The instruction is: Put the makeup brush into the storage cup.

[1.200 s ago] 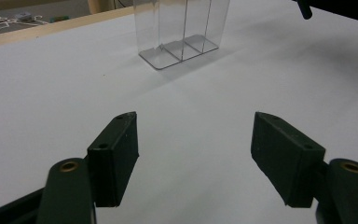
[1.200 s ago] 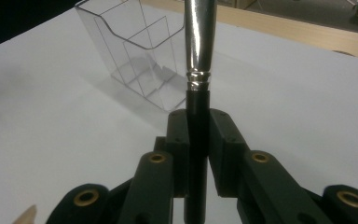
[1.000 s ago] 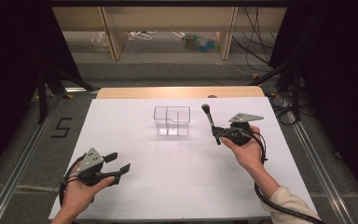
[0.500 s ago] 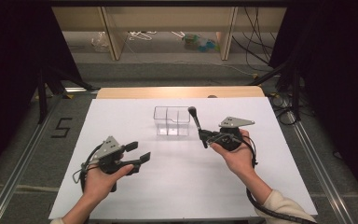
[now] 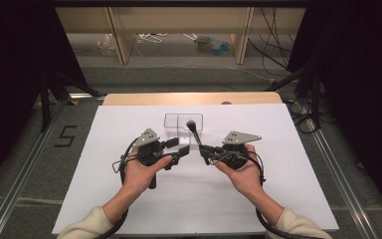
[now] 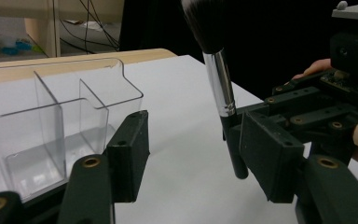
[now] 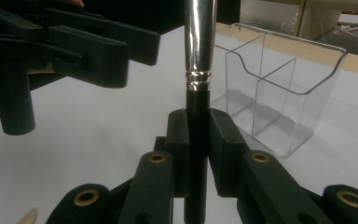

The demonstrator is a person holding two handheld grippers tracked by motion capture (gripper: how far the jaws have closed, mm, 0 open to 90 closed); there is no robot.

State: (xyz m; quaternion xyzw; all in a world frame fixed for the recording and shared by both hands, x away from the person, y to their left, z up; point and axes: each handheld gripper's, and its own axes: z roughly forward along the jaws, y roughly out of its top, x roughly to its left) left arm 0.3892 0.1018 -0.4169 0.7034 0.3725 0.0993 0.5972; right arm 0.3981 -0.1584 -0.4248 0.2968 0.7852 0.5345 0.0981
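Site: lab recording bay | Evidence: black curtains (image 5: 15,74) both sides; floor rails (image 5: 25,164); loose cables (image 5: 273,30); white-covered desk (image 5: 129,119)

A makeup brush (image 7: 196,70) has a glossy black handle, a polished, mirror-bright metal ferrule and soft, dark bristles with pale tips. The organiser (image 6: 51,121) is clear, smooth, glossy plastic. Both the left gripper (image 5: 176,152) and the right gripper (image 5: 204,149) are matt black plastic with small brass-coloured rivets. The worktop (image 5: 129,124) is matt white, with a pale wood edge.
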